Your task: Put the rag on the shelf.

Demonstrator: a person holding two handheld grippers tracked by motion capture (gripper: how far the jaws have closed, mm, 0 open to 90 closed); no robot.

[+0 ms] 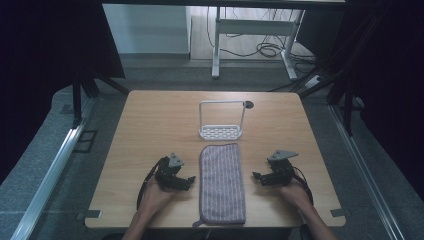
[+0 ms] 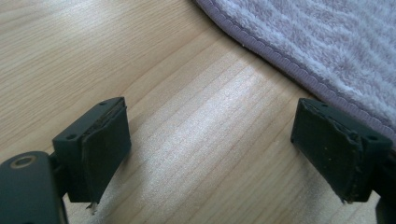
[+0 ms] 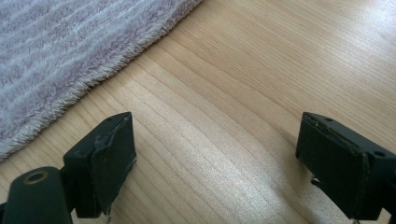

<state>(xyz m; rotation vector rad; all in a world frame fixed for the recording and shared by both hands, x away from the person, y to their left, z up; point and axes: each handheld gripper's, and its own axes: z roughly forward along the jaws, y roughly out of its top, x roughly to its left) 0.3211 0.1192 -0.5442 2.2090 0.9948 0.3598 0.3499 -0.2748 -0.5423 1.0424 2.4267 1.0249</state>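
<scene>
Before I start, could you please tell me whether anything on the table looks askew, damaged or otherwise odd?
Nothing stands out. The towel lies flat and straight between the left claw and the right claw, both open over bare wood, and the white rack stands upright just beyond it.

One purple striped towel (image 1: pixel 222 182) lies on the tabletop (image 1: pixel 145 125); one white wire rack (image 1: pixel 221 120) stands just beyond the towel; two tongs flank it, left (image 1: pixel 186 182) and right (image 1: pixel 259 177).

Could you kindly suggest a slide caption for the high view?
Both open grippers, left and right, flank a striped towel before a white rack.
</scene>
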